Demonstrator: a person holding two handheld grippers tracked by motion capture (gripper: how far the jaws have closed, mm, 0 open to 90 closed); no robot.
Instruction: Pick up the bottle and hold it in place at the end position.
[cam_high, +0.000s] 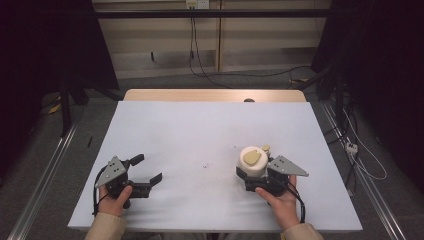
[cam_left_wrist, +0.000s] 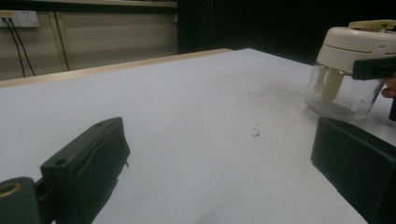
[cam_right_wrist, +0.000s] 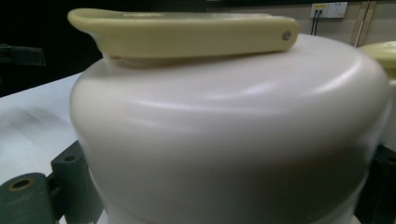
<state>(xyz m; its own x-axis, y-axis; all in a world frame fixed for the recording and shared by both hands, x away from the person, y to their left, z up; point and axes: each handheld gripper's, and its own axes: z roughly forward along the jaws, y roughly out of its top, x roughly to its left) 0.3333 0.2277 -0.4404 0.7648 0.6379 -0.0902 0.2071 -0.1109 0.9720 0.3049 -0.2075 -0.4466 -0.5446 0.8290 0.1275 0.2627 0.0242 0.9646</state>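
Hand chopper (cam_high: 252, 161) stands upright on white table (cam_high: 200, 130), right of centre, cream lid with yellow handle (cam_right_wrist: 187, 30) on top. Right gripper (cam_high: 257, 179) pinches its clear bowl. Left gripper (cam_high: 147, 172) rests spread, well apart.

High view overhead, gripper views table-level

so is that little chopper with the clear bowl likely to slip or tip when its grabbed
The chopper looks rigid, and its clear bowl is smooth and curved, so jaws could slip on it. The cream lid seems bulky over an empty bowl, so it is probably top-heavy and could tip if pushed high. The right gripper sits around its base, likely the steadier hold.
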